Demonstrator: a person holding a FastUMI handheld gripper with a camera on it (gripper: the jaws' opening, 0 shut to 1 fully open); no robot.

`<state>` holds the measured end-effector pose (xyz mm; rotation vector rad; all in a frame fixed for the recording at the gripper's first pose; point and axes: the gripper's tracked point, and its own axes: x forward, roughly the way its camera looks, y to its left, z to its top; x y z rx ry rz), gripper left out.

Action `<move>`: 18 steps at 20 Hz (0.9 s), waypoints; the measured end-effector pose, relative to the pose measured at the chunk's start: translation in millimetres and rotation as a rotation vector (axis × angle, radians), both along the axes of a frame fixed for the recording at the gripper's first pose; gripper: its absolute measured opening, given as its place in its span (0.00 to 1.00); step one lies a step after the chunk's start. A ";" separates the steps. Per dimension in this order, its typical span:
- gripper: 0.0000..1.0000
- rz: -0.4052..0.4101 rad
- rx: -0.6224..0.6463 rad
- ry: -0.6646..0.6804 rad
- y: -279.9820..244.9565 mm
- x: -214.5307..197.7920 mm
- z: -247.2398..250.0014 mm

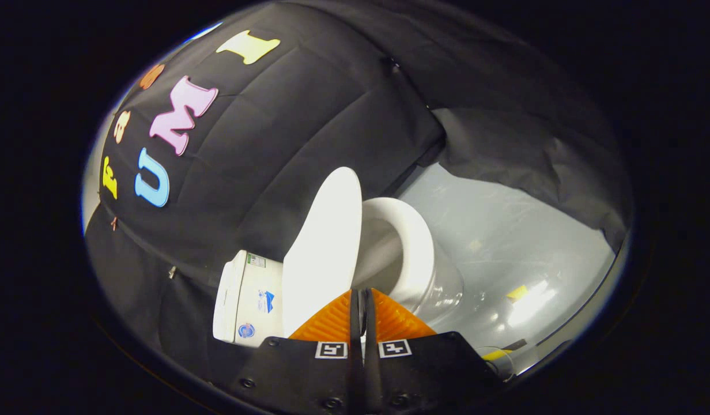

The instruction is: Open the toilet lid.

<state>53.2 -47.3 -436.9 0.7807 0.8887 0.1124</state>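
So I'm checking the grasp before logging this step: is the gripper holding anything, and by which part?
The gripper looks shut on the toilet lid, pinching its edge near the fingertips; the lid stands raised off the seat.

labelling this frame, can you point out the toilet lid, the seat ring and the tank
toilet lid (323, 248): gripper view, middle of its raised face.
seat ring (415, 248): gripper view, far curve of the ring.
tank (248, 297): gripper view, its side wall.
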 end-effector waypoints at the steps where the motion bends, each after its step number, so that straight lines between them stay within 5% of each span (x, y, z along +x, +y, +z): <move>1: 0.05 0.003 -0.015 -0.011 4.0 1.8 12.5; 18: 0.09 0.111 -0.349 -0.244 150.1 5.0 192.3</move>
